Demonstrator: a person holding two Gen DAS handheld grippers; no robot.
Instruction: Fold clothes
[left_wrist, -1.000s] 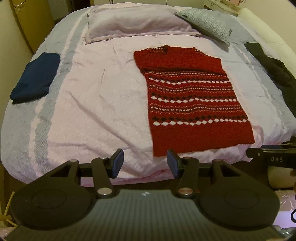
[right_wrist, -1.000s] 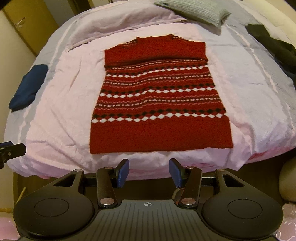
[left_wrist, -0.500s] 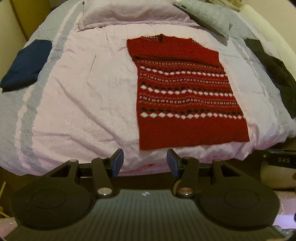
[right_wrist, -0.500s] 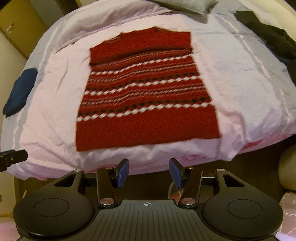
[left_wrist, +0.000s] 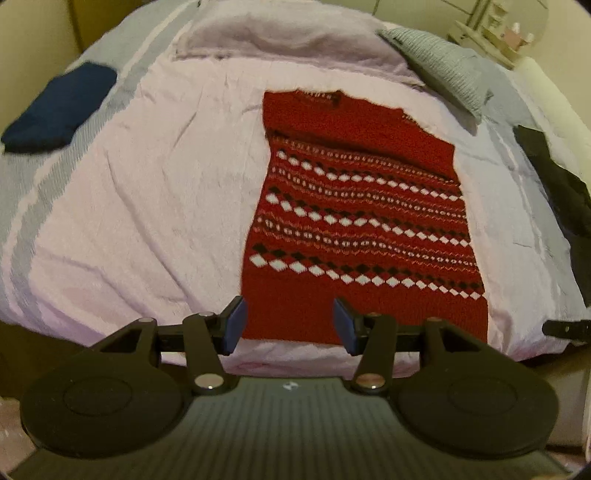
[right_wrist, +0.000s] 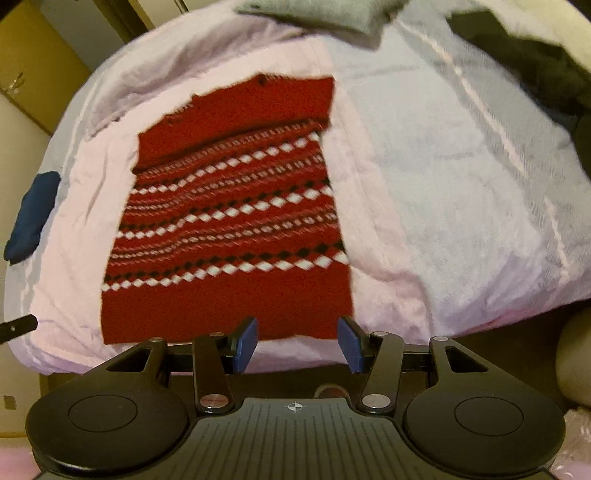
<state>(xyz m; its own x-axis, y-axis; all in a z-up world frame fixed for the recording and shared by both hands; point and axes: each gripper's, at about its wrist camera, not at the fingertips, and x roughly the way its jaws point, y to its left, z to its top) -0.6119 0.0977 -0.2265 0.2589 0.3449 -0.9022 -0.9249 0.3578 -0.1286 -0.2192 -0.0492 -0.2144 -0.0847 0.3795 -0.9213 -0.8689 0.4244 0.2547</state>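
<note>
Ahead of my left gripper spreads a bed with a pale pink sheet (left_wrist: 155, 206), wrinkled across its middle. At the far end, beyond my fingers, lies a lilac pillow (left_wrist: 280, 40), and to its right a grey knitted cushion (left_wrist: 443, 70), tilted. Far off to my left sits a folded navy garment (left_wrist: 55, 110) near the bed's edge. Off to my right a dark garment (left_wrist: 565, 192) lies crumpled along the side.
</note>
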